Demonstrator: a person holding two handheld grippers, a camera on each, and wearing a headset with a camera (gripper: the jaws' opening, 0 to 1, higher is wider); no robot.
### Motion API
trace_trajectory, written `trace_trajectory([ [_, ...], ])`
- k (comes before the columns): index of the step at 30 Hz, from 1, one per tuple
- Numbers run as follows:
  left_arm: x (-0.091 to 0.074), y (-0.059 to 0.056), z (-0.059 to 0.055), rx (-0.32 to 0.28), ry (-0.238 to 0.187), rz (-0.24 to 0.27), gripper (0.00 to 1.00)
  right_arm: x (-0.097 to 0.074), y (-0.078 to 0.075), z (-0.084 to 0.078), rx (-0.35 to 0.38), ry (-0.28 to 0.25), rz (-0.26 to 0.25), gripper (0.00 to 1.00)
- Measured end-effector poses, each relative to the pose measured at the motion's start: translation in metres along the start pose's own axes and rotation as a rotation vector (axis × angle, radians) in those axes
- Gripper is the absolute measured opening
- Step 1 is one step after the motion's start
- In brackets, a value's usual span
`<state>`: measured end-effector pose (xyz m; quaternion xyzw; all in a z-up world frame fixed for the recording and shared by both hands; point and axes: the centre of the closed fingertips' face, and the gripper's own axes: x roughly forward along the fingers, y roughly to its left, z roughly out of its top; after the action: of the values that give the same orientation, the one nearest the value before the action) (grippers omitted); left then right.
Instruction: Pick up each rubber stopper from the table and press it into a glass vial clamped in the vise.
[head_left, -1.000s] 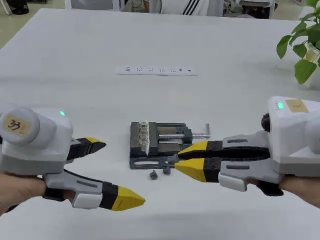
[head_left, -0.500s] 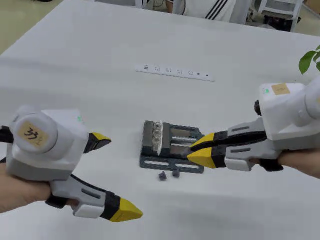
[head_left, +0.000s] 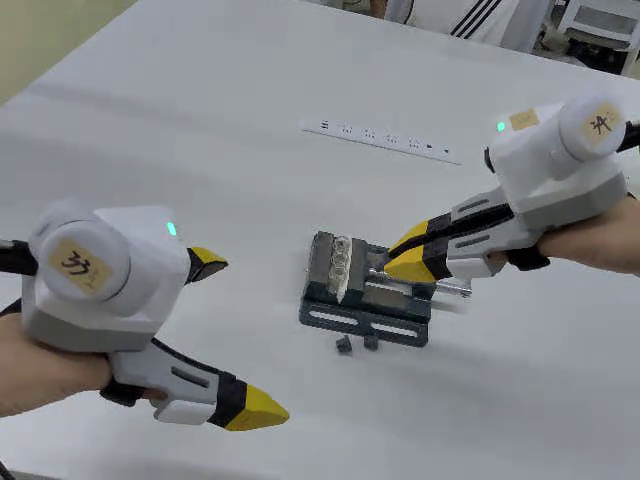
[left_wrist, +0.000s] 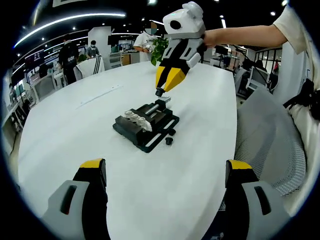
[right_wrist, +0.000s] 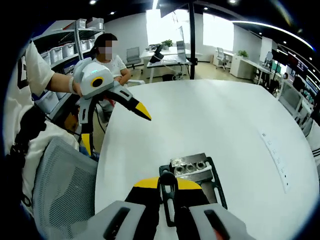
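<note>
1. Moved since a second ago: the right gripper, then low beside the loose stoppers in front of the vise, now stands above the vise. The headset view has shifted as well.
2. Nearest, the left gripper: jaws wide apart and empty, above the bare white table, well apart from the work. It is free to steady the vise base if pressing makes it slide.
3. Two small dark grey rubber stoppers, loose: on the table, just in front of the vise base, awaiting their turn.
4. Dark grey metal bench vise: flat on the table, clamped on the vials.
5. Row of clear glass vials: upright in the vise. Three mouths look open in the right gripper view. Glass, so push gently.
6. Held dark rubber stopper: pinched between the right gripper's nearly closed yellow tips, just beside the vial row, seemingly not yet over a mouth. Best centred on one mouth, kept upright, then pressed straight down. A tilted entry would likely jam or skid off the rim.
7. Long white power strip: farthest, clear of the work.
</note>
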<state>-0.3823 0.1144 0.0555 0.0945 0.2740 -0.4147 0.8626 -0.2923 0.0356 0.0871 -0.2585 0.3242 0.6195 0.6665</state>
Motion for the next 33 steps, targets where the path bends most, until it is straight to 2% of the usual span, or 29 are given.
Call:
trace_trajectory([
  [7,-0.002,0.002,0.000,-0.052,-0.034,0.034,0.99,0.012,-0.010,0.000,-0.067,0.098,0.012,0.04],
  [13,-0.006,0.005,-0.004,-0.061,-0.033,0.049,0.98,0.019,-0.022,-0.002,-0.176,0.221,0.040,0.04],
  [16,-0.007,0.007,-0.007,-0.067,-0.034,0.056,0.98,0.024,-0.024,0.005,-0.193,0.242,0.051,0.04],
  [19,-0.007,0.007,-0.009,-0.071,-0.033,0.061,0.98,0.028,-0.028,0.007,-0.243,0.291,0.066,0.04],
  [23,-0.007,0.008,-0.013,-0.073,-0.028,0.064,0.98,0.033,-0.030,0.013,-0.266,0.314,0.075,0.04],
  [26,-0.008,0.010,-0.015,-0.076,-0.025,0.065,0.98,0.035,-0.032,0.009,-0.294,0.356,0.088,0.04],
  [28,-0.008,0.011,-0.017,-0.076,-0.022,0.067,0.98,0.037,-0.038,0.005,-0.329,0.399,0.089,0.04],
  [33,-0.008,0.014,-0.020,-0.073,-0.015,0.072,0.98,0.043,-0.041,0.002,-0.355,0.436,0.107,0.04],
])
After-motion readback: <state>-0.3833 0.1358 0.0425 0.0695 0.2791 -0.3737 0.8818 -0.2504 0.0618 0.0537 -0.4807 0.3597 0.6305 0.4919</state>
